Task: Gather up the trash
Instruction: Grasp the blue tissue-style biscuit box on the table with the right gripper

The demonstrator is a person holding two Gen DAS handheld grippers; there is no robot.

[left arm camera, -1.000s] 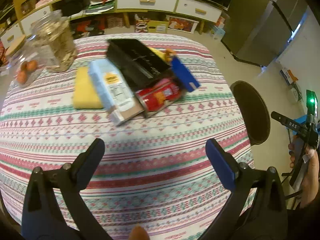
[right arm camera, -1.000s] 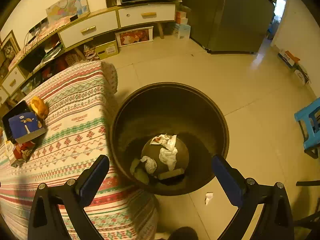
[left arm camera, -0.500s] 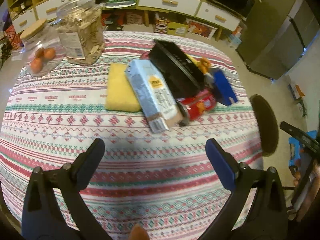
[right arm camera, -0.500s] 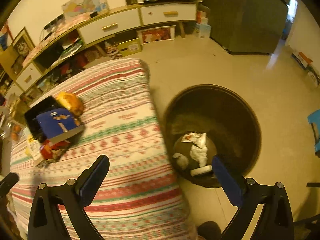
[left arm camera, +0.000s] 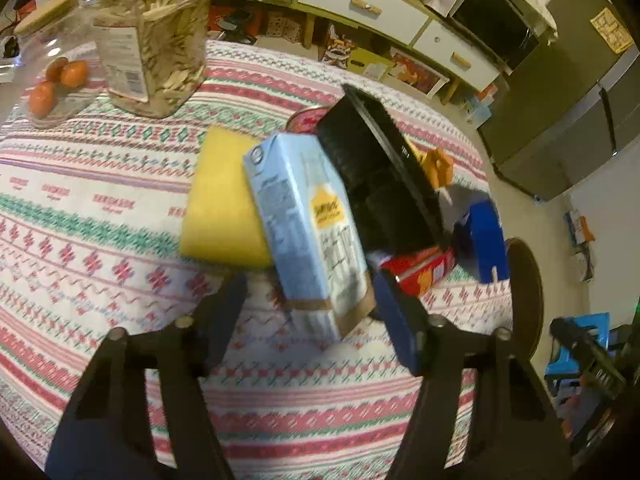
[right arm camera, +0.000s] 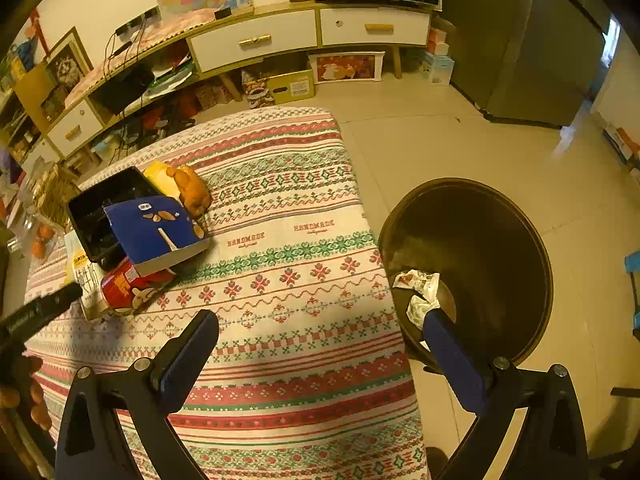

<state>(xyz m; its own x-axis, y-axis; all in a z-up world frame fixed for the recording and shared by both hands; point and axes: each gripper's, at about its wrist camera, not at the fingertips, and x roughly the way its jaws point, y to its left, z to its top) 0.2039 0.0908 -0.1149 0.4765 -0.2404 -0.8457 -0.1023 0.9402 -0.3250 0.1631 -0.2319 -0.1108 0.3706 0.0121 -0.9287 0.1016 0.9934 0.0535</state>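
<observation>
Left wrist view: the trash sits in one heap on the striped tablecloth (left arm camera: pixel 100 216), so it's easy to grab bit by bit. A light-blue carton (left arm camera: pixel 308 232) lies flat at 12 o'clock from the left gripper (left arm camera: pixel 306 304), w/ a yellow sponge (left arm camera: pixel 220 200) at its 9 o'clock. A black tray (left arm camera: pixel 380 176) leans on the carton; a red snack box (left arm camera: pixel 420 268) and a blue box (left arm camera: pixel 482 240) sit at 3 o'clock. A big seed jar (left arm camera: pixel 150 36) stands far off at 11 o'clock. The fingers are spread apart, one each side of the carton's near end. I think they're lined up to pinch it. They hold nothing; touching or not, can't tell, pic is blurry.

Right wrist view: the brown trash bin (right arm camera: pixel 468 272) stands on the floor just beside the table, at 2 o'clock, w/ crumpled wrappers (right arm camera: pixel 416 284) inside. The heap is at 10 o'clock. The right gripper (right arm camera: pixel 316 348) has its fingers wide apart & empty, over the table edge.
</observation>
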